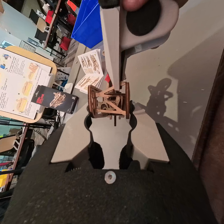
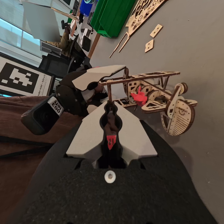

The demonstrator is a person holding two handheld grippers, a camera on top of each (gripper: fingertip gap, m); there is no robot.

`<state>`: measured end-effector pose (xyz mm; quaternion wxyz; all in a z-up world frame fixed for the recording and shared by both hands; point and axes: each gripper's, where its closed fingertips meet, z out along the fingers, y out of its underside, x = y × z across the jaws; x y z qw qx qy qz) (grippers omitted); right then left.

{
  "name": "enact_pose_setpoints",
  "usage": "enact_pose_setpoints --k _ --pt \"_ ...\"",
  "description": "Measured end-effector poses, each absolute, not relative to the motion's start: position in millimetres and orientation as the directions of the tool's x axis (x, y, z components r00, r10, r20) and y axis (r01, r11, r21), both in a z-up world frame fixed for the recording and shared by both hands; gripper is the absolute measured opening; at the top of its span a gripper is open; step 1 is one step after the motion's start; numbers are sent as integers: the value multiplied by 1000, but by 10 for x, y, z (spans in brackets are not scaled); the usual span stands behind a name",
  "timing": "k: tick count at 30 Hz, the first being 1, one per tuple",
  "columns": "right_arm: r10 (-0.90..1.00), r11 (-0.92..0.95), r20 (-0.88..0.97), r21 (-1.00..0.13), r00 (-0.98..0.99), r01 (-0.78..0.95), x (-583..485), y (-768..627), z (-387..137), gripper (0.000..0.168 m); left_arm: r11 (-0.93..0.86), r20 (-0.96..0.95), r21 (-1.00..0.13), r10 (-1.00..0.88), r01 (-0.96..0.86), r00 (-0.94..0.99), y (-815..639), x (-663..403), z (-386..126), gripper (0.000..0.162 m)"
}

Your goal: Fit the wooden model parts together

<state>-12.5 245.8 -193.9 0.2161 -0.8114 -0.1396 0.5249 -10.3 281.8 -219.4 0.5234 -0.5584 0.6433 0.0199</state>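
Above a grey table (image 2: 181,157), the left gripper (image 1: 109,109) clamps the wooden biplane (image 2: 151,92) by its wingtips — the right gripper (image 2: 110,105), nearly closed, pinches a thin strut (image 2: 110,93) between the wings.

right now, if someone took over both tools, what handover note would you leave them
Left tool: shut on the wooden biplane, clamping the wing tips.
Right tool: shut on a thin dark strut between the wings near that end.
Biplane is largely built: wings, wheels and tail are on.
Loose on the grey table: two small flat parts, the cut-out sheet and the open instruction booklet.
Left to do: seat the strut, then check the booklet.
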Motion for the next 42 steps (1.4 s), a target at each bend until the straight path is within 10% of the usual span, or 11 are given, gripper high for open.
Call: enact_pose_setpoints --k 28,42 --pt "666 -715 -704 -697 247 -56 -207 2478 -1930 1 224 -368 -793 -918 -567 152 2607 -50 -2197 52" --pt "482 -859 -863 -499 150 -114 -180 2490 -1900 2 147 -294 -844 -931 -515 216 2618 -15 -2152 55"
